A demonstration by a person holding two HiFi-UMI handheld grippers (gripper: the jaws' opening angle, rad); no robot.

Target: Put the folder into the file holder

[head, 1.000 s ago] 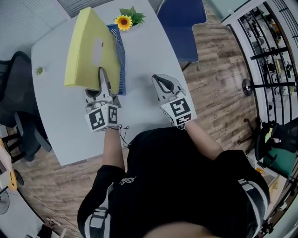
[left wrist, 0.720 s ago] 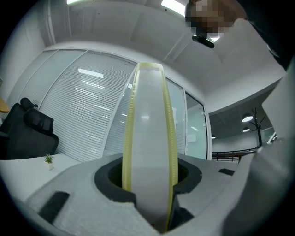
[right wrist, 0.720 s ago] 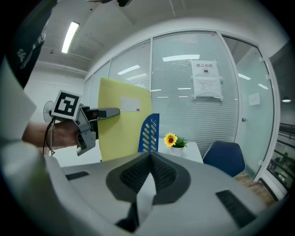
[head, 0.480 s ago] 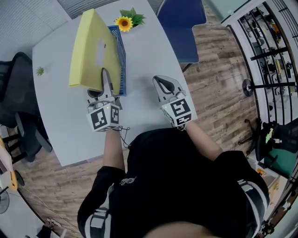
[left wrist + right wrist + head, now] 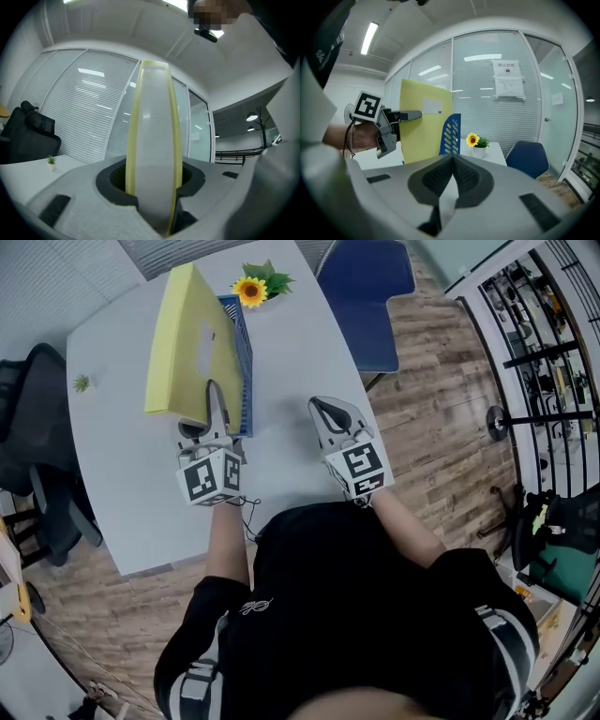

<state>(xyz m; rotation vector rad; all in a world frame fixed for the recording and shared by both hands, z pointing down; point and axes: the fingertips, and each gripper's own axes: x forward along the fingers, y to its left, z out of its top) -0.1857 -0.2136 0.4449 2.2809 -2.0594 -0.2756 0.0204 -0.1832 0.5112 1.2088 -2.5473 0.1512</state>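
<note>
Yellow plastic, thick-spined and stiff, the folder (image 5: 192, 343) stands roughly upright at the left of the white table (image 5: 300, 362). Its right face is against the blue perforated plastic file holder (image 5: 243, 352). I cannot tell whether its lower edge has entered a slot. My left gripper (image 5: 213, 395) is clamped across the folder's near edge. Both pads press on it, and the jaws stand wide only because the spine is thick. The gripper lies level and points away from me. I judge the step in hand to be seating the folder. To do it well, I should keep the folder vertical and parallel to the holder's walls, and bring its lower edge over the opening before lowering. I should let go only once it bears on the base. The holder looks light and may slide if nudged sideways. My right gripper (image 5: 326, 409) is well apart from the holder with its jaws together on nothing. It hangs over bare table, tipped slightly downward.
</note>
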